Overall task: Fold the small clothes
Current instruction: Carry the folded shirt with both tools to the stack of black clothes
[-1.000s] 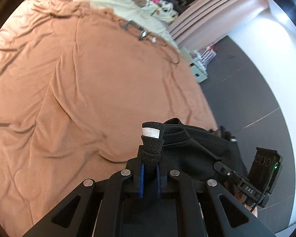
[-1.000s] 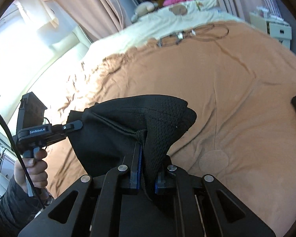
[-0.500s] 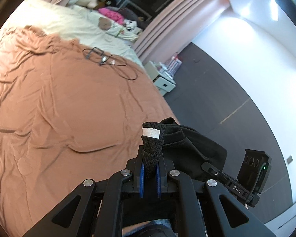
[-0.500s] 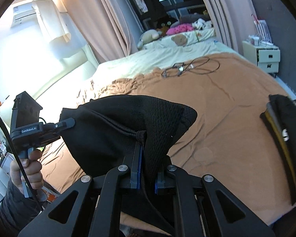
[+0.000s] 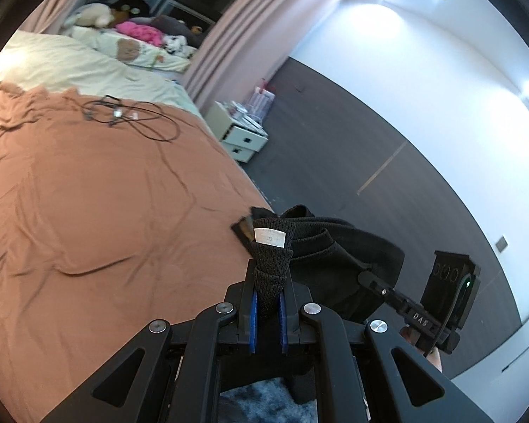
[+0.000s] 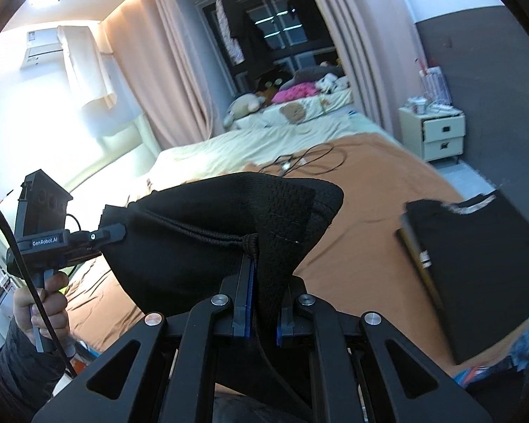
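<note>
I had the black garment (image 6: 208,246) stretched in the air between both grippers, above the near edge of the bed's rust-brown blanket (image 5: 88,194). The left gripper (image 5: 267,312) was clamped on a bunched knit edge bearing a small white label (image 5: 270,236), the cloth pinched tight between its blue pads. The right gripper (image 6: 262,320) was likewise closed on a fold of the mesh fabric, which rose in a peak above its fingers. From the right wrist view I saw a hand (image 6: 44,303) gripping the left tool's handle. A folded black garment (image 6: 476,264) lay on the blanket at the right, apart from the held one. A tangle of black cable (image 5: 130,118) lay farther up the bed.
</note>
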Available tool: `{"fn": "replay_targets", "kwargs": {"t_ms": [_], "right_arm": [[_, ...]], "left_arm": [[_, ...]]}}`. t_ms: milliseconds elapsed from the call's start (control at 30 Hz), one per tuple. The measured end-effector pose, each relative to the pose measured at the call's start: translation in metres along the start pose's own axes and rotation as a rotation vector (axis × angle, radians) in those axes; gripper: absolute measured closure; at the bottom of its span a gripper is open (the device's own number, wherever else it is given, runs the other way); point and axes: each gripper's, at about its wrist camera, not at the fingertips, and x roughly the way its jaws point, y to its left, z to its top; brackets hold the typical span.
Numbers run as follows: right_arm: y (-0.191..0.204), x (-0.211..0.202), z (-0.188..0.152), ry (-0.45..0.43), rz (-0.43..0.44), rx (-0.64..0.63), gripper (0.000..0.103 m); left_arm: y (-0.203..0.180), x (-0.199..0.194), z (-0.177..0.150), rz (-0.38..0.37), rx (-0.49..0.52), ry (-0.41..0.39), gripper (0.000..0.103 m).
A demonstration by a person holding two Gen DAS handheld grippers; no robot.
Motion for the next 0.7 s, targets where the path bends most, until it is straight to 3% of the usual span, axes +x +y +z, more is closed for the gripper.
{"fn": "replay_targets", "kwargs": {"t_ms": [400,700], "right_arm": [[-0.018,-0.095,-0.002,-0.097,-0.138,-0.02,0.098],[-0.008,-0.119,-0.004,-0.135,-0.24,-0.031,0.098]], "left_arm": [[-0.101,0.085,0.008,-0.13,0.066,0.094,0.094],[-0.181,0.143,0.014,-0.205,0.135,0.142,0.094]]}}
